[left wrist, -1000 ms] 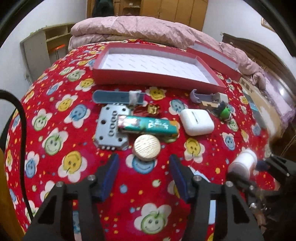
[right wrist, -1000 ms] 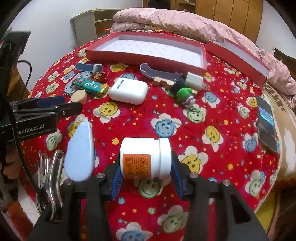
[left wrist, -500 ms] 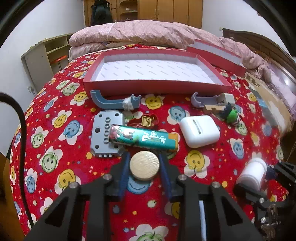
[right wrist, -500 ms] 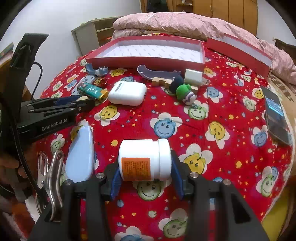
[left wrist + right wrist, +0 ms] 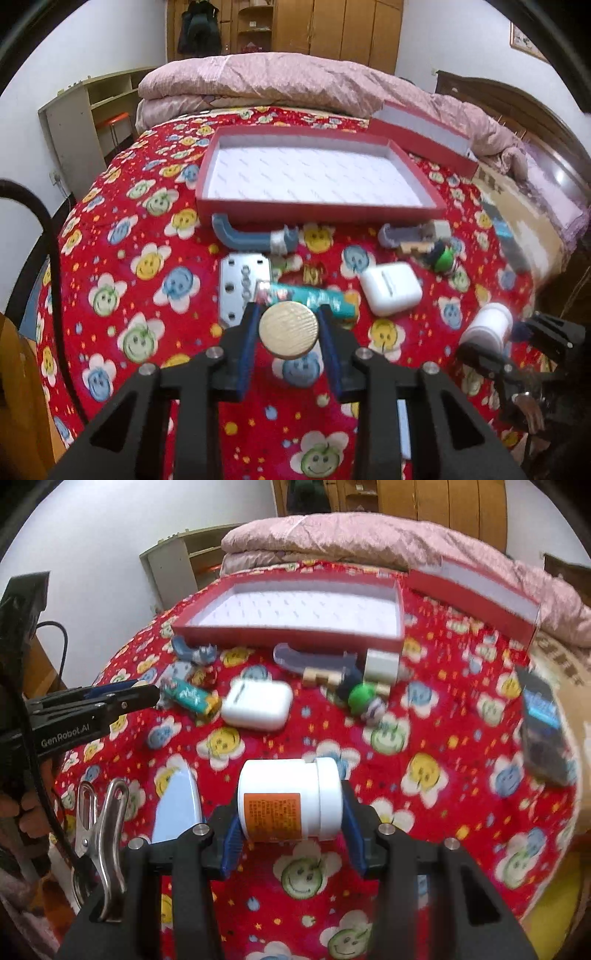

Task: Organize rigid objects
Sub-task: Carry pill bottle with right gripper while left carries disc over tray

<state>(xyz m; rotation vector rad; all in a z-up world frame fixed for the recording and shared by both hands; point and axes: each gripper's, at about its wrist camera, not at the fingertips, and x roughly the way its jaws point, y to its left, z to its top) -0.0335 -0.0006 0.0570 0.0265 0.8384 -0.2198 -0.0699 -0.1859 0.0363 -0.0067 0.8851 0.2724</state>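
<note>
My left gripper (image 5: 289, 325) is shut on a round gold disc (image 5: 288, 329), held just above the red flowered cloth. My right gripper (image 5: 290, 814) is shut on a white jar with an orange label (image 5: 288, 801), lying sideways between the pads. That jar (image 5: 487, 326) and the right gripper show at the right of the left wrist view. An open red box with a white lining (image 5: 310, 212) (image 5: 288, 631) lies farther back. In front of it lie a teal tube (image 5: 314, 297), a grey metal plate (image 5: 240, 286), a white earbud case (image 5: 390, 288) and a blue-grey hook (image 5: 255, 236).
The box lid (image 5: 424, 142) leans behind the box at the right. A green toy figure (image 5: 364, 698), a white block (image 5: 382, 664) and a grey curved piece (image 5: 310, 657) lie mid-cloth. A phone (image 5: 543, 723) is at the right; a metal clip (image 5: 101, 830) and pale blue piece (image 5: 177, 808) near left.
The left gripper closed on the gold disc and lifted it off the cloth. The right gripper kept hold of the white jar and hardly moved.
</note>
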